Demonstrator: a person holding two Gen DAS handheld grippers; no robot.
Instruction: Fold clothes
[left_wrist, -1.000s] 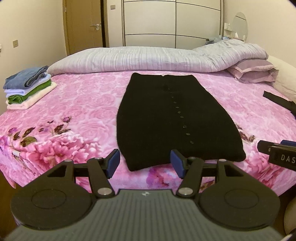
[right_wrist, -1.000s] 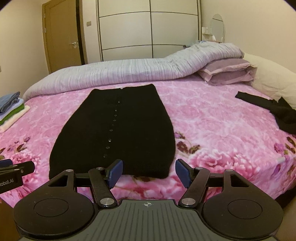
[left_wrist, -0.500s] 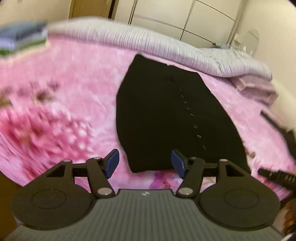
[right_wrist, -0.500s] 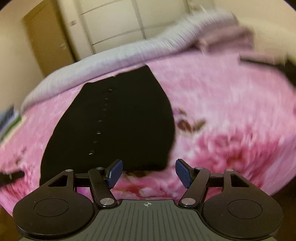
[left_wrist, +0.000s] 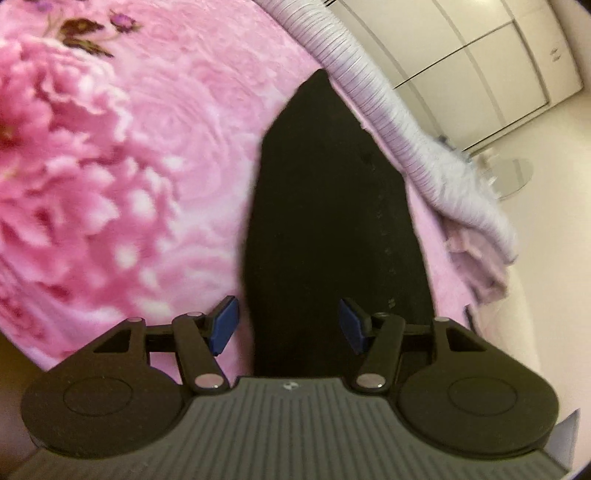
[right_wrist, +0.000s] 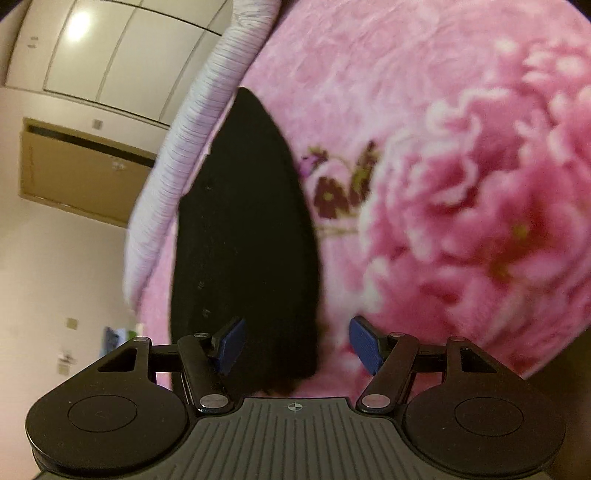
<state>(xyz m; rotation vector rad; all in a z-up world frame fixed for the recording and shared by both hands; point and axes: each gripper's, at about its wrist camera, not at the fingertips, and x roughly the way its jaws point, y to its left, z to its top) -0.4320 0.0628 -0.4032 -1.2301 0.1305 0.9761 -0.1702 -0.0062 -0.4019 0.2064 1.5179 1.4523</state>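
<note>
Surface: bed with a pink flowered blanket (left_wrist: 147, 155), large rose print, darker flower sprigs in places; shown tilted in both wrist views.
Garment: black garment (left_wrist: 332, 221) spread flat on the pink flowered blanket, long and narrow, a row of small buttons running down it; its far end reaches the grey quilt.
Bedding: grey quilt (left_wrist: 373, 92), ribbed, rolled along the far edge of the pink flowered blanket, beyond the black garment; a mauve pillow (left_wrist: 476, 266) lies just beside its end.
Room: white cupboard doors (right_wrist: 110, 48) behind the grey quilt; a brown wooden door (right_wrist: 81, 170) next to them; cream walls; a round mirror (left_wrist: 513, 173) past the pillow end of the grey quilt, blurred.
Left gripper: left gripper (left_wrist: 288, 319) hangs at the near end of the black garment, blue pads wide apart; the jaws have just been closing a little; the garment's near left edge lies between the pads in the view, no pad pressing on it; holds nothing.
Right gripper: right gripper (right_wrist: 297, 341) hangs at the near right corner of the black garment, blue pads spread wide; the corner of the garment shows between them, pink flowered blanket behind the right pad; nothing gripped.
Contact: whether any finger touches the cloth cannot be told.
</note>
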